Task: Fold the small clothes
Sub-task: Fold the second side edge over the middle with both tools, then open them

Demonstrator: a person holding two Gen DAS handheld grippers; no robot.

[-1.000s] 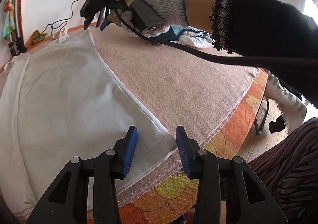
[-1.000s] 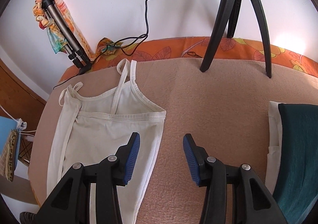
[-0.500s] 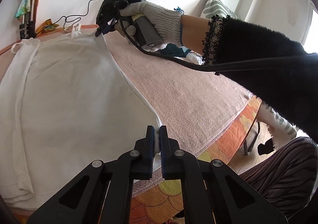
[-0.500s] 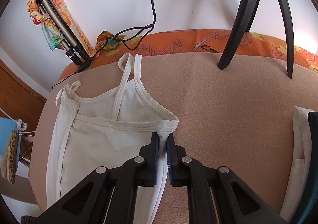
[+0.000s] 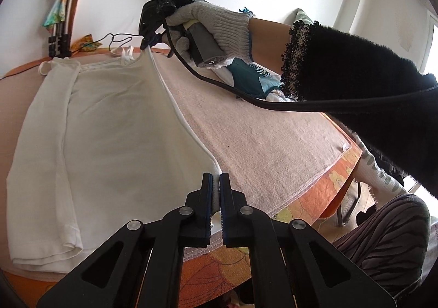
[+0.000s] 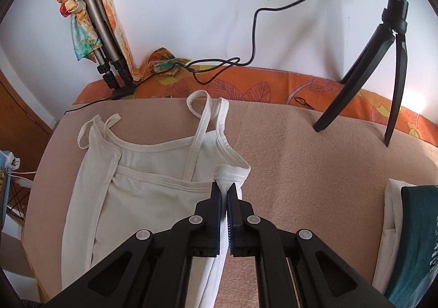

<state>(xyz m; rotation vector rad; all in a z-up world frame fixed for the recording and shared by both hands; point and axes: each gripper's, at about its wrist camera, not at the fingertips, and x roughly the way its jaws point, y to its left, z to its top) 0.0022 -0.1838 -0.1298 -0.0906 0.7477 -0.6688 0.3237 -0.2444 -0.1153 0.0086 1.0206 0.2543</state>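
Left view: the white top [image 5: 109,127] lies on the pink towel [image 5: 260,144]. One side is already folded in, and the other side is not folded yet. The left gripper [image 5: 215,193] is pinched tight on the bottom corner of the top, at the side near the bare towel. Far up that same side, the right gripper [image 5: 147,40] holds the top corner.

Right view: the right gripper [image 6: 224,198] is pinched tight on the top, just below its strap [image 6: 202,133]. The fold over comes next, I think. A folded pile [image 6: 397,226] waits well apart on the towel.
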